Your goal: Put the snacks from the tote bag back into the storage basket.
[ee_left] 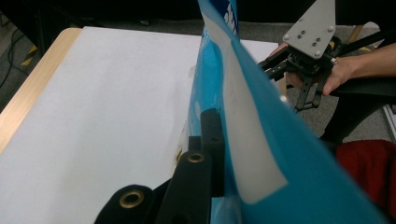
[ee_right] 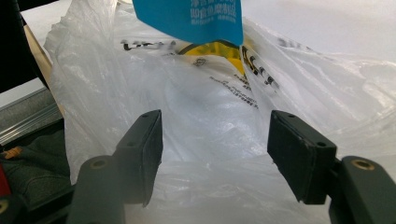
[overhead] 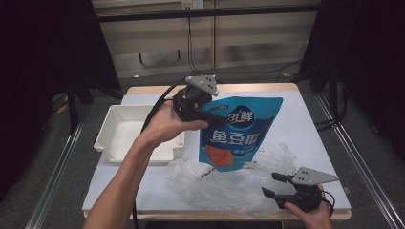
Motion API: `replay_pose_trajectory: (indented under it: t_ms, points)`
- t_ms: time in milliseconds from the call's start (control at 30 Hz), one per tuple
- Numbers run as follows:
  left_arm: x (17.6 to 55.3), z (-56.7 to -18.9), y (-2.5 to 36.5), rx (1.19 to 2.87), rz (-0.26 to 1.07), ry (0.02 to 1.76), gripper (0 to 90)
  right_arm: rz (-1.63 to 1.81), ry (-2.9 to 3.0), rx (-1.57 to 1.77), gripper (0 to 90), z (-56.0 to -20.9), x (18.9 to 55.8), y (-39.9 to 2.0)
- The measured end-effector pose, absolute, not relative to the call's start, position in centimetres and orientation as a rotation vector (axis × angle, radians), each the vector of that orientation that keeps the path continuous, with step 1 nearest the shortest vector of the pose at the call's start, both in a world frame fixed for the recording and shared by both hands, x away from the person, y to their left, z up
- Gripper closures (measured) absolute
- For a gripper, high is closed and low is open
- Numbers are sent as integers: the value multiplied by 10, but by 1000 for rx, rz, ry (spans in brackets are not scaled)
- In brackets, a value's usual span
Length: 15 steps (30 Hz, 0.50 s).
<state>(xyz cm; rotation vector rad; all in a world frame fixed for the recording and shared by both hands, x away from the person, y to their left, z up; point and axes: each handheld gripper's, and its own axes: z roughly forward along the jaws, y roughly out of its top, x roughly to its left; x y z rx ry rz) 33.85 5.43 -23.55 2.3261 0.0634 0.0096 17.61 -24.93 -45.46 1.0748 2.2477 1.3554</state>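
L claw [overhead: 210, 116] clamped on blue pouch [overhead: 239, 131], held up over desk [overhead: 296, 119], above clear plastic bag [overhead: 224, 183]. R claw [overhead: 277, 185] open, jaws by bag edge. White tray [overhead: 124, 131] at left.

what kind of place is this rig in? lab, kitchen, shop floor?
Most likely a lab or data-recording bay, not a kitchen. A white-covered table stands on a grey floor with metal rails running along both sides, dark curtains hang at the sides, and cables trail down the back wall.
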Motion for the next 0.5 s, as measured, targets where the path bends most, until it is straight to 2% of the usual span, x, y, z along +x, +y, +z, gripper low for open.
replay_pose_trajectory:
  t_ms: [500]
  points:
    - [356, -220, 94, 2262, 31, 174, 900, 1358, 2247, 1072, 364, -454, 176, -250]
